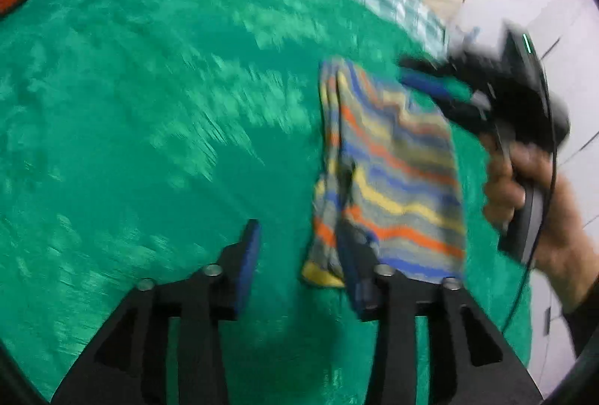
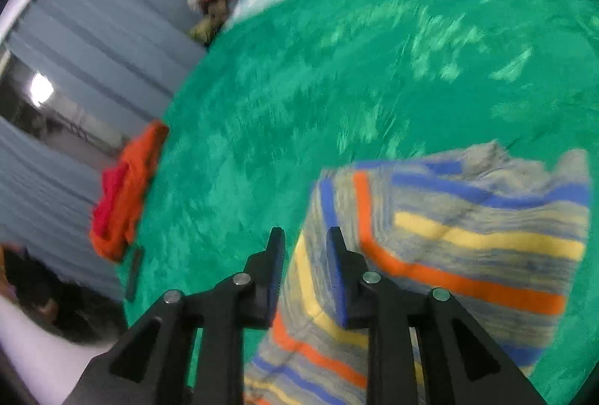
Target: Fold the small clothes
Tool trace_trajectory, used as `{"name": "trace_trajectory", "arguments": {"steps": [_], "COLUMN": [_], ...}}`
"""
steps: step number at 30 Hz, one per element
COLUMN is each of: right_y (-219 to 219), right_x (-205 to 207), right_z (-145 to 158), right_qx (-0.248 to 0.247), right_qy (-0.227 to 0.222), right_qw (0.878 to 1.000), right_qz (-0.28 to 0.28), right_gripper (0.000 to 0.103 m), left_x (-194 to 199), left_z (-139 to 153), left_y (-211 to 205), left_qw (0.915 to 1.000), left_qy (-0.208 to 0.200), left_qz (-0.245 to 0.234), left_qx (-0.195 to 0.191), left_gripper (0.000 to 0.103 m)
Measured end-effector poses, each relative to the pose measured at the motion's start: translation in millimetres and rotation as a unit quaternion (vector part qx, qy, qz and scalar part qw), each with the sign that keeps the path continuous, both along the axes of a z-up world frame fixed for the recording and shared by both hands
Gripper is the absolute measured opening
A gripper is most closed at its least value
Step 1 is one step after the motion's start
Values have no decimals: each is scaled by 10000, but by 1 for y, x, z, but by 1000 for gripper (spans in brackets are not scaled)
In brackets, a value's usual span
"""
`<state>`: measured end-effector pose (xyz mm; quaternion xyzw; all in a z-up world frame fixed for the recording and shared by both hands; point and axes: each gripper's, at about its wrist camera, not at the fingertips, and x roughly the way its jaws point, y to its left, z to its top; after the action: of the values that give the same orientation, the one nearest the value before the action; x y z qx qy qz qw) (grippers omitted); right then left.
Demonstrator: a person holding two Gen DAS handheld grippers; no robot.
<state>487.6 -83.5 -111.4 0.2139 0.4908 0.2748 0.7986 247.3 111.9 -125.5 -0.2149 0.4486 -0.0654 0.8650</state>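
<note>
Left tongs (image 1: pixel 299 255) stand apart over the green blanket (image 1: pixel 149 105), nothing between the pads, just beside the folded striped garment (image 1: pixel 393 172). Right tongs (image 2: pixel 305 244) are narrowly parted above that garment's edge, not pressing on it. Garment lies flat on the blanket. An orange cloth (image 2: pixel 127 187) sits well apart at the blanket's edge.

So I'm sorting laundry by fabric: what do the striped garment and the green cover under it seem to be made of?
Striped garment: looks like soft knit, probably cotton jersey; matte, heathered grey between the coloured stripes, and it drapes limply. Green cover: seems a plush fleece or velour; its pile shows pale sheen streaks. Motion blur leaves both uncertain.
</note>
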Motion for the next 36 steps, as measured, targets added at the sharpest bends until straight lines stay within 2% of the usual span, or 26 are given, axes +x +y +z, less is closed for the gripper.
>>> {"name": "trace_trajectory", "arguments": {"steps": [1, 3, 5, 6, 8, 10, 11, 13, 15, 17, 18, 19, 20, 22, 24, 27, 29, 30, 31, 32, 33, 34, 36], "right_y": [-16, -40, -60, -68, -80, -84, -84, -74, -56, -41, -37, -36, -37, -47, -55, -60, -58, -56, -53, -49, -48, -49, -57], "right_x": [-8, -19, -37, -49, -75, -98, -109, -134, -151, -157, -163, -165, -166, -161, -149, -118, -104, -94, -93, -83, -79, -76, -67], "right_z": [7, 20, 31, 35, 39, 40, 39, 28, -4, -37, -46, -41, -34, -12, 5, 19, 13, -2, -12, -31, -43, -40, -21], "right_qx": [73, -121, -699, -996, -1417, -1438, -1424, -1466, -1609, -1964, -2150, -2172, -2114, -1794, -1818, -1861, -1765, -1646, -1616, -1666, -1766, -1744, -1486], "right_qy": [-152, -361, -588, -706, -826, -866, -892, -906, -653, -254, -298, -443, -503, -681, -905, -1028, -1015, -842, -668, -301, -143, -263, -400], "right_qw": [9998, 9987, 9953, 9922, 9863, 9858, 9858, 9848, 9834, 9776, 9736, 9728, 9737, 9800, 9785, 9768, 9786, 9820, 9835, 9838, 9820, 9821, 9864], "right_qz": [-144, -339, -308, -250, -151, -55, -3, 192, 521, 711, 707, 679, 681, 519, 363, 252, 286, 394, 472, 597, 655, 667, 586], "right_gripper": [26, 30, 30, 30, 30, 30, 30, 30, 33, 36, 36, 38, 43, 44, 45, 45, 45, 45, 45, 45, 44, 43, 43], "left_x": [-2, -1, 7, 12, 21, 37, 46, 59, 63, 62, 59, 55, 53, 58, 73, 101, 123, 128, 132, 133, 136, 139, 147], "left_z": [8, 21, 26, 28, 26, 15, 7, -17, -32, -23, -13, 1, 14, 29, 31, 18, -16, -28, -34, -30, -24, -13, 2], "left_y": [5, 6, -5, -13, -35, -52, -57, -57, -45, -41, -38, -35, -32, -34, -43, -63, -75, -74, -72, -70, -68, -64, -58], "left_qw": [9999, 9995, 9987, 9982, 9963, 9946, 9937, 9880, 9894, 9888, 9892, 9910, 9923, 9924, 9904, 9851, 9771, 9749, 9757, 9765, 9768, 9796, 9848], "left_qy": [-109, -275, -287, -298, -280, -189, -94, 357, 540, 590, 514, 305, 98, -144, -185, -71, 485, 670, 691, 643, 633, 506, 271], "left_qz": [31, -117, -390, -519, -802, -902, -879, -735, -736, -746, -757, -771, -777, -839, -1048, -1174, -1210, -1246, -1263, -1291, -1325, -1352, -1310], "left_qx": [12, -64, -134, -97, 104, 471, 690, 1314, 1129, 1150, 1145, 1047, 960, 890, 888, 1259, 1682, 1721, 1650, 1601, 1561, 1395, 1104], "left_gripper": [55, 58, 63, 65, 74, 73, 64, 45, 46, 51, 52, 59, 73, 81, 81, 81, 78, 78, 79, 79, 79, 77, 80]}}
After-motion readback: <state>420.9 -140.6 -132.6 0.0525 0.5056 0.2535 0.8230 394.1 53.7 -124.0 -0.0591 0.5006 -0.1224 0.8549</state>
